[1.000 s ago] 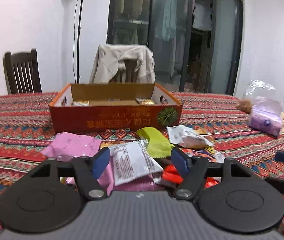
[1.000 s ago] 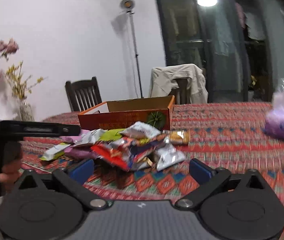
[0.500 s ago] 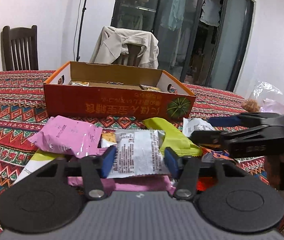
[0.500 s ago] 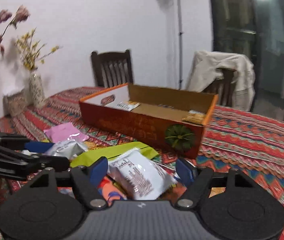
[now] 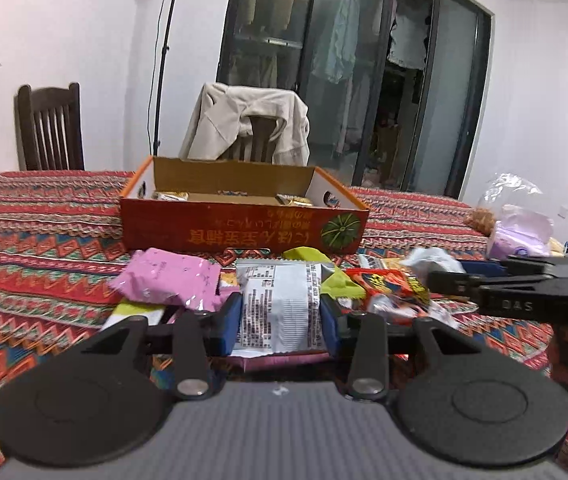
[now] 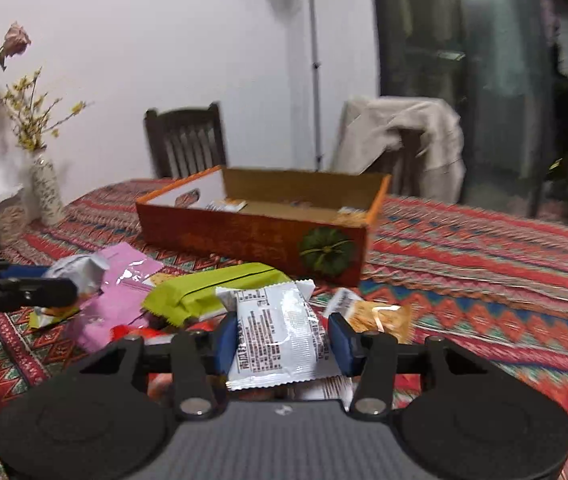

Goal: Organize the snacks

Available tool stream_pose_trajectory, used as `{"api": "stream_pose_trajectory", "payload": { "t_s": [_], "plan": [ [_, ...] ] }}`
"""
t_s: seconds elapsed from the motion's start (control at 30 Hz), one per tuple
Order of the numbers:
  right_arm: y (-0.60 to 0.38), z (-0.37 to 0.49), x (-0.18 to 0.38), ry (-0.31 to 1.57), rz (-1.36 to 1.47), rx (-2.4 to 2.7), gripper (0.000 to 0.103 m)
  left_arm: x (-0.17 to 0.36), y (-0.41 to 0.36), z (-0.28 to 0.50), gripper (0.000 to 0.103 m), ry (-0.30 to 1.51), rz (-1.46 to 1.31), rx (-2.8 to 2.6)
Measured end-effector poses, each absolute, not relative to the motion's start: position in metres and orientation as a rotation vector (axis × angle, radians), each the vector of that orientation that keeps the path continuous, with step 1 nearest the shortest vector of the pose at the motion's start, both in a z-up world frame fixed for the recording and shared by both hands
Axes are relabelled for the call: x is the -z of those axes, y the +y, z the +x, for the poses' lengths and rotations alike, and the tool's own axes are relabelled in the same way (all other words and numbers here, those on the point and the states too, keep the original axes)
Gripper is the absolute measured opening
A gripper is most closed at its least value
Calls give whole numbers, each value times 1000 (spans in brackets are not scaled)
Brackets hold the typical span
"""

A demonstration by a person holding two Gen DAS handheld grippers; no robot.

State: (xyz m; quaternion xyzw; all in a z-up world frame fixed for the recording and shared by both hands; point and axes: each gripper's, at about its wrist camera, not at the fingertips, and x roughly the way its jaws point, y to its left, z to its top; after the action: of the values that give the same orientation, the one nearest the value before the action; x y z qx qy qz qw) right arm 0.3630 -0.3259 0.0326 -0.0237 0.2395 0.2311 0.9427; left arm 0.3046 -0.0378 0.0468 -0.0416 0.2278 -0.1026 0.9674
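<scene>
A pile of snack packets lies on the patterned tablecloth in front of an open orange cardboard box (image 5: 239, 232) that holds a few packets; the box also shows in the right wrist view (image 6: 251, 236). My left gripper (image 5: 279, 314) is shut on a silver-white snack packet (image 5: 277, 300). My right gripper (image 6: 281, 340) is shut on another silver-white packet (image 6: 275, 332). A pink packet (image 5: 167, 280), a green packet (image 6: 211, 292) and a red packet (image 5: 388, 284) lie in the pile. The right gripper appears at the right of the left view (image 5: 524, 292).
Two wooden chairs stand behind the table, one draped with a beige jacket (image 5: 247, 124). A vase of flowers (image 6: 43, 184) stands at the table's left edge. A plastic bag with purple contents (image 5: 520, 232) lies at the right.
Both grippers have moved in over the pile and closed, each on a silver-white packet. The right gripper swung left toward the box.
</scene>
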Motion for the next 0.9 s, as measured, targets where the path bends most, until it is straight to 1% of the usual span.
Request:
{"api": "stream_pose_trajectory", "payload": {
  "t_s": [0.1,0.2,0.33,0.47,0.6,0.9],
  "plan": [
    [-332,317,-38,449,7,-420,47,-51,-29,276,41,446,-67,190],
    [-330,275,-26,479,104,-453,47,-49,-17,253,41,470,-66,158],
    [-312,233,-5,528,55,-441,47,-49,0,229,41,490,-93,132],
    [-306,216,-3,547,100,-454,47,-53,10,211,41,469,-104,116],
    [-297,199,-17,495,41,-450,47,-57,17,201,41,447,-120,112],
    [-287,200,-31,464,-10,-445,47,-58,22,214,41,441,-128,115]
  ]
}}
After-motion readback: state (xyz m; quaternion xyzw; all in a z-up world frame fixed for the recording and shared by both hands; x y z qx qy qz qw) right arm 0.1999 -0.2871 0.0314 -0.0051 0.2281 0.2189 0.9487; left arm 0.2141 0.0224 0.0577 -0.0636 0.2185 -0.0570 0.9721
